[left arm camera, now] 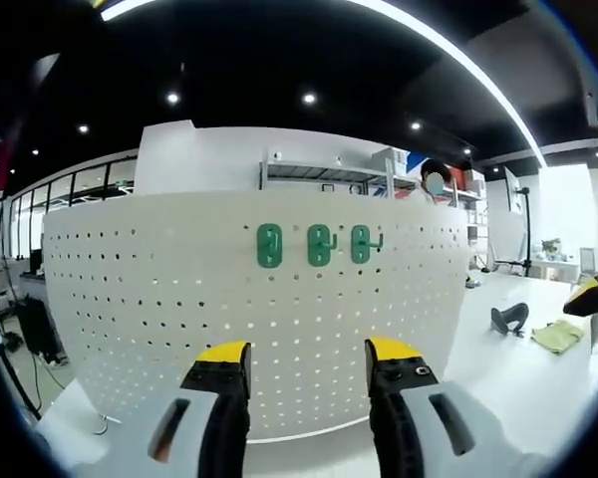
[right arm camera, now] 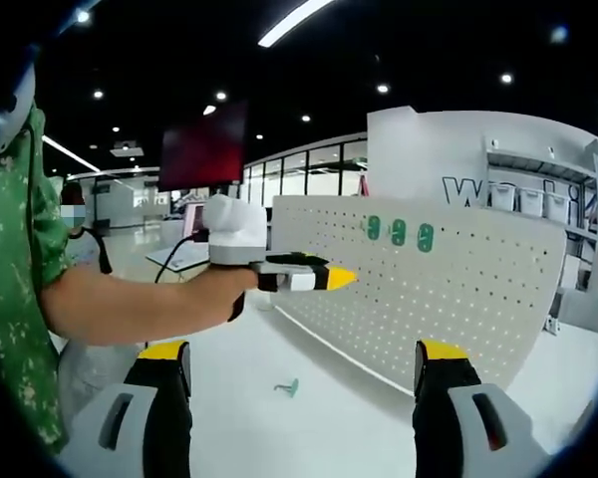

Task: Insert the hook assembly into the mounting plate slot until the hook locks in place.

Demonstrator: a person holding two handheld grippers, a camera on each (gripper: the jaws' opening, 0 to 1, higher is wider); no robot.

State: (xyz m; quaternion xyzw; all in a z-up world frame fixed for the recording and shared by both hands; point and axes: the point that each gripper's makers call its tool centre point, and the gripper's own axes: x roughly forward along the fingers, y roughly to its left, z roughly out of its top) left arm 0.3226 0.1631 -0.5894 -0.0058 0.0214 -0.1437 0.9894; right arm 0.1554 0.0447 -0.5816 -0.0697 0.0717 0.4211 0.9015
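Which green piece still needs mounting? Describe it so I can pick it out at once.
Start at the white perforated pegboard panel standing on the white table. Three green hook pieces hang in a row near its top. The small loose green hook piece lies alone, flat on the table in front of the panel's base.

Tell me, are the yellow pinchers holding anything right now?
No, nothing is held. The left gripper and the right gripper are both open and empty. A small green hook lies loose on the white table.
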